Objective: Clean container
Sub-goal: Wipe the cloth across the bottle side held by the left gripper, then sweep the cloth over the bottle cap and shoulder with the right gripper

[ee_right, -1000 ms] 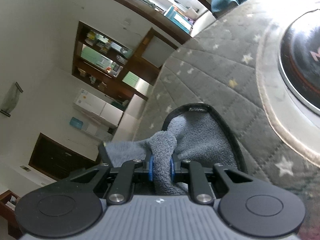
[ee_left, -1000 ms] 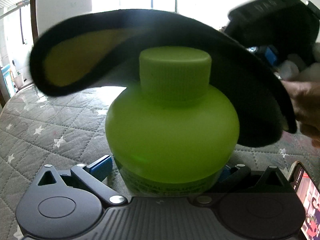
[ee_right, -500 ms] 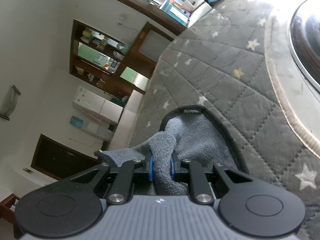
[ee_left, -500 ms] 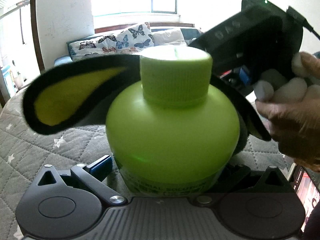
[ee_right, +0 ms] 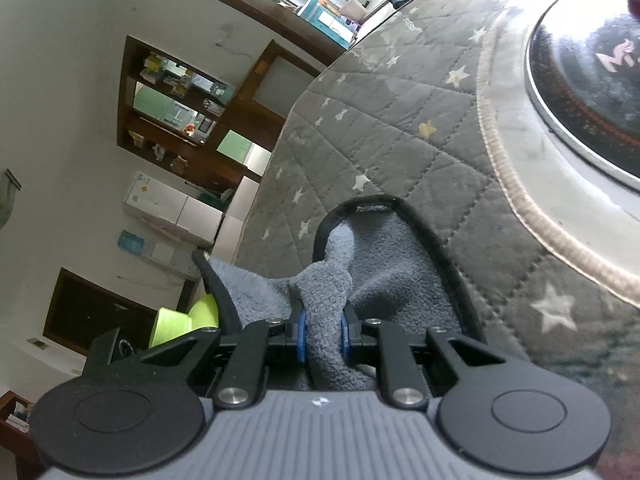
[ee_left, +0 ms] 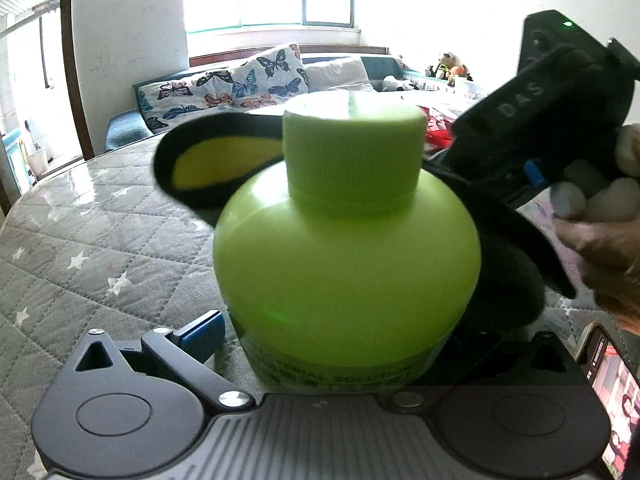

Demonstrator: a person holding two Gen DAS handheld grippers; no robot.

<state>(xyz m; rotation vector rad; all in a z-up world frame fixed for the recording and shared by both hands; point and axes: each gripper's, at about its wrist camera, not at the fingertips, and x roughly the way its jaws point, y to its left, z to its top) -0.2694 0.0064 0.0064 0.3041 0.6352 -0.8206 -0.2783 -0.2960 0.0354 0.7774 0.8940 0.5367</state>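
Observation:
A lime-green bottle with a ribbed screw cap stands upright between the fingers of my left gripper, which is shut on its lower body. Only the left blue pad shows; the other finger is hidden behind the bottle. A black-edged cloth, yellow on one face and grey on the other, curves behind the bottle from left to right. My right gripper is shut on a bunched fold of this cloth. It appears as a black body to the right of the cap, held by a hand.
A grey quilted cover with white stars lies over the table. A phone with a lit screen lies at the near right. A round dark dish on a pale mat sits further along the table. A sofa with butterfly cushions stands behind.
The cloth has dropped from above the bottle's cap to behind the bottle's shoulders. The right gripper has come lower beside the cap. The bottle has stayed put in the left gripper.

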